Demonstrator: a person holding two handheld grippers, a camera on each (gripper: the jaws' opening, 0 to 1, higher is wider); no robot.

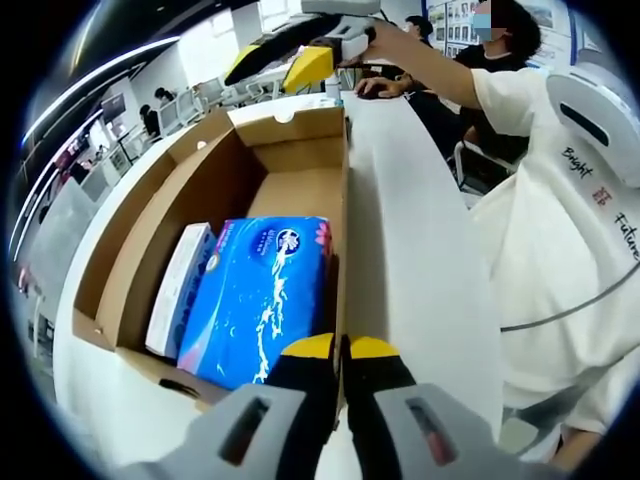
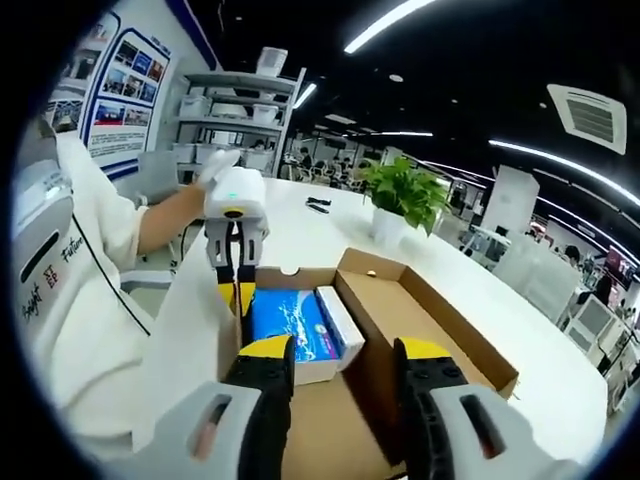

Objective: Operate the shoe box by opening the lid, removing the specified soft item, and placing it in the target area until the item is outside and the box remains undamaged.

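Left gripper view, near field: the left gripper [image 1: 340, 352] has its yellow-tipped jaws pressed together with nothing between them, poised at the near end wall of the open shoe box [image 1: 300, 160], which stands on the white bench [image 1: 420, 270]. Inside the box, against that near wall, lies the blue tissue pack [image 1: 262, 297], a soft plastic-wrapped block with white swirls and a floral motif; its long axis runs along the length of the box, pointing toward the far end wall. A white carton [image 1: 181, 288] lies parallel, touching the pack's side, next to the box's long wall. Beyond the box's far end wall, the right gripper [image 1: 296, 62] is seen raised in a person's hand; its state cannot be read from this view.

Right gripper view: the right gripper [image 2: 342, 362] has its jaws spread wide, empty, over the box's opposite end wall. The pack is seen at the box's far end. Beyond the box stands a potted plant [image 2: 403, 199], and beside it the person's white shirt [image 2: 90, 300].
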